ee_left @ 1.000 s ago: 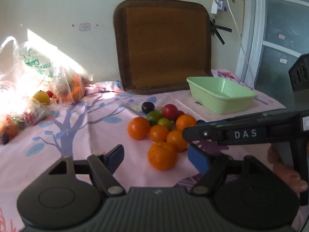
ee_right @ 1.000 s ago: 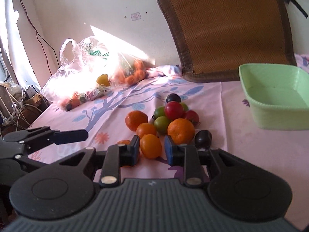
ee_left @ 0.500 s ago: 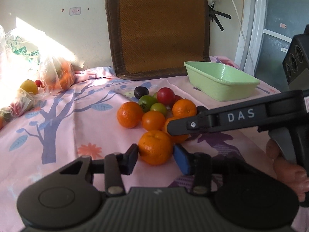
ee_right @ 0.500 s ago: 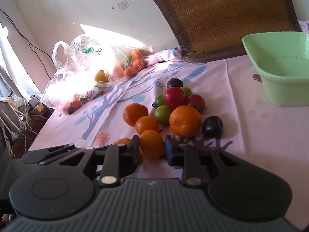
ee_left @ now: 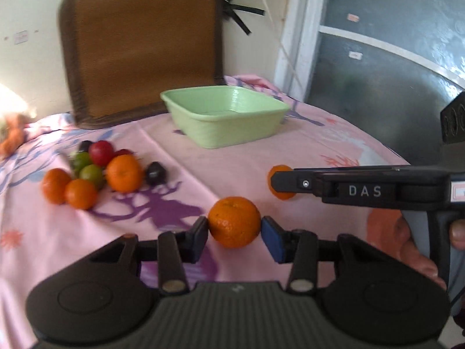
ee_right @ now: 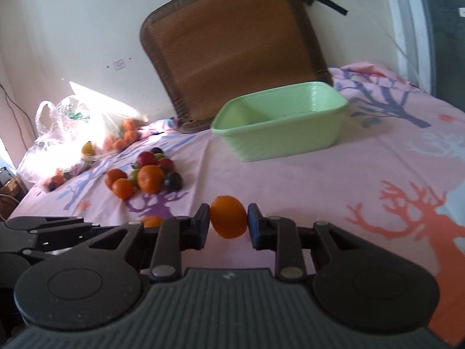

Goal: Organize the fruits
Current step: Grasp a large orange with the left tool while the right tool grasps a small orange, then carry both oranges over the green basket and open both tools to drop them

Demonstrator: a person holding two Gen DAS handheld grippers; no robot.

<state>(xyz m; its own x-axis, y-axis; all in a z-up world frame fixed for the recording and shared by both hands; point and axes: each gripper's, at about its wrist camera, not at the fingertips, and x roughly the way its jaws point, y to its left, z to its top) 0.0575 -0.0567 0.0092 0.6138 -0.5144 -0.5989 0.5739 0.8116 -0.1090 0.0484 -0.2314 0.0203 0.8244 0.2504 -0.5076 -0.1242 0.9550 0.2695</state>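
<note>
- The left gripper (ee_left: 234,232) is closed on 1 orange mandarin (ee_left: 234,222); both pads press its sides and it sits above the pink cloth (ee_left: 232,174).
- This mandarin looks almost round, a little wider than tall, with its dimpled end turned up and slightly toward the camera.
- The right gripper (ee_right: 228,223) is closed on a smaller mandarin (ee_right: 228,216), which is also off the cloth.
- In the right wrist view the smaller mandarin is oval, with its long axis upright and leaning a little to the left at the top; the pads press on its 2 narrow sides.
- In the left wrist view the right gripper comes in from the right, and the smaller mandarin shows only partly behind its black finger; a hand (ee_left: 412,247) holds its handle.
- Farther on the cloth, to the left, lies a pile of fruits (ee_left: 98,171): 3 mandarins, 2 green fruits, red ones and 2 dark plums, touching each other.
- Beyond the middle of the cloth stands the green basin (ee_right: 279,142), upright, its long axis running left to right; I see nothing in it.
- Behind the basin a brown woven mat (ee_right: 232,49) leans on the wall.
- At the far left is a plastic bag (ee_right: 72,125) with more fruit, in strong sunlight.
</note>
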